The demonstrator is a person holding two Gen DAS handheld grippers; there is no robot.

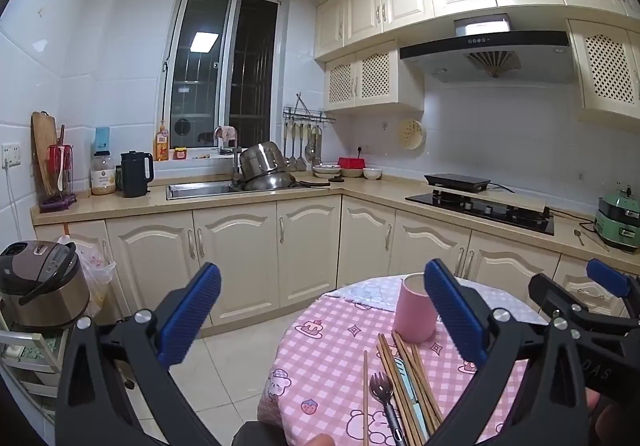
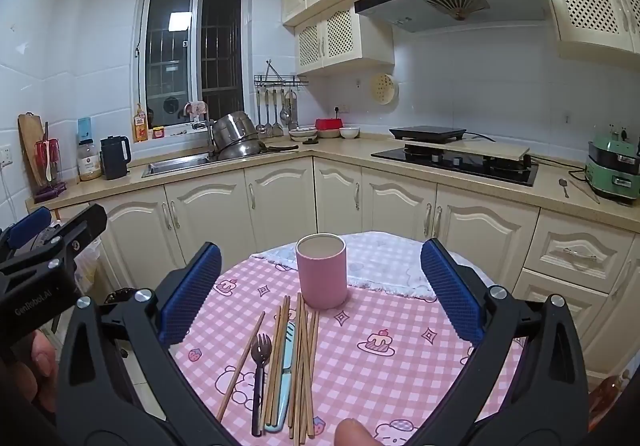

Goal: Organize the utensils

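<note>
the right gripper (image 2: 320, 290), wide open and empty like the left gripper (image 1: 320, 310), sits nearer the chopsticks (image 2: 302, 362), fork (image 2: 259, 370) and blue knife (image 2: 285, 378), lying lengthwise below its fingertips, pointing toward the pink cup (image 2: 321, 270) just ahead.
</note>
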